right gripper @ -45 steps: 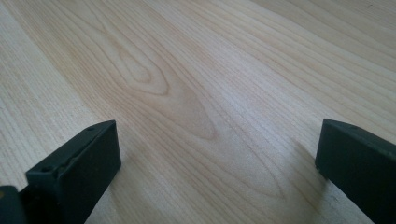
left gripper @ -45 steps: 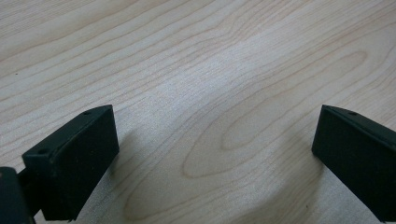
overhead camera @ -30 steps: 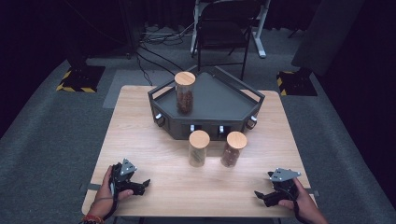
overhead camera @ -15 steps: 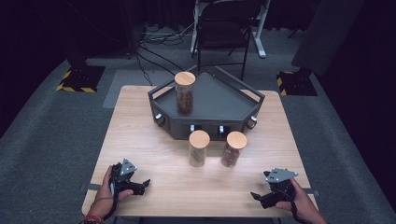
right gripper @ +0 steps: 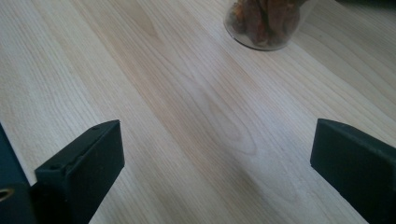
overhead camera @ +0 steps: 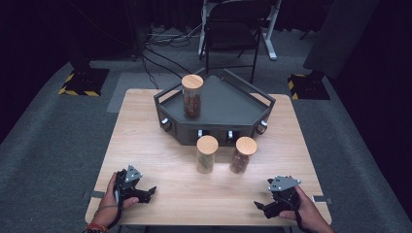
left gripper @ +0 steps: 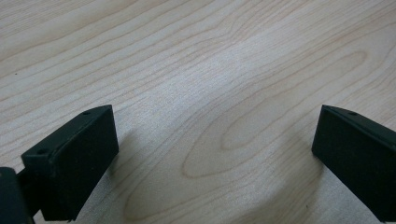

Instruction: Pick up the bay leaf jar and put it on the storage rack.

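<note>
While both of your hands sit at the near edge of the desk (overhead camera: 145, 126), you have a broad band of bare wood ahead of them. Your left tool (overhead camera: 141, 191) rests by the near left corner, its jaws spread wide with nothing but wood grain between them in the left gripper view. Your right tool (overhead camera: 266, 206) is by the near right corner, jaws likewise wide apart and holding nothing. The nearest thing to it is the right jar (overhead camera: 242, 155), standing upright just in front of the dark tray (overhead camera: 221, 128); in the right gripper view its glass base (right gripper: 266, 23) shows at the top, well clear of the jaws. The middle jar (overhead camera: 207, 154) stands just beside it, and a third jar (overhead camera: 192, 95) stands on the tray. Compared with a second ago, your right tool has shifted a little leftward along the near edge; your left tool has kept its place, and the jars have not moved.
</note>
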### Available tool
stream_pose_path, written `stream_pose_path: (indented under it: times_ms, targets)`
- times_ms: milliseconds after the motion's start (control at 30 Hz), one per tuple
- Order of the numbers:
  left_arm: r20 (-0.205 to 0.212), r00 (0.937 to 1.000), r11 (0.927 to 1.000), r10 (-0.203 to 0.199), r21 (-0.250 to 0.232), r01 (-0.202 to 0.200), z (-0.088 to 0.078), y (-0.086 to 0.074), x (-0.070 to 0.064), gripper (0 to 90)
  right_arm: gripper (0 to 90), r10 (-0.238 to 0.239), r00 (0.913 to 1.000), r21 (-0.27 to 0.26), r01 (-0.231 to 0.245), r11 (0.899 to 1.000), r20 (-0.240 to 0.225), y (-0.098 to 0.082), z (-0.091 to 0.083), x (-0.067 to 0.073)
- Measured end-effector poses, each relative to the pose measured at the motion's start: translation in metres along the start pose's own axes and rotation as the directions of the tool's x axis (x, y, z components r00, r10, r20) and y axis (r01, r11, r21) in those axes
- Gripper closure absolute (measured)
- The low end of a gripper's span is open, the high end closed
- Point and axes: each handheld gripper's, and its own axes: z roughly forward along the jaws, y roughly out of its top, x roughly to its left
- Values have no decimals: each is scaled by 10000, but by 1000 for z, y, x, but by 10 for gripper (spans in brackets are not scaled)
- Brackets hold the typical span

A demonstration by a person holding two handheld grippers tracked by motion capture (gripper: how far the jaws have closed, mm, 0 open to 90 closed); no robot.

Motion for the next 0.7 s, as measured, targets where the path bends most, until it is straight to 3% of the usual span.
stream_pose_path:
  times_ms: [700]
  targets:
    - [0,10000,10000,-1,-1,1,0,0,0,3,46,-204,9998,-3,204,9998,-24,28,10,20]
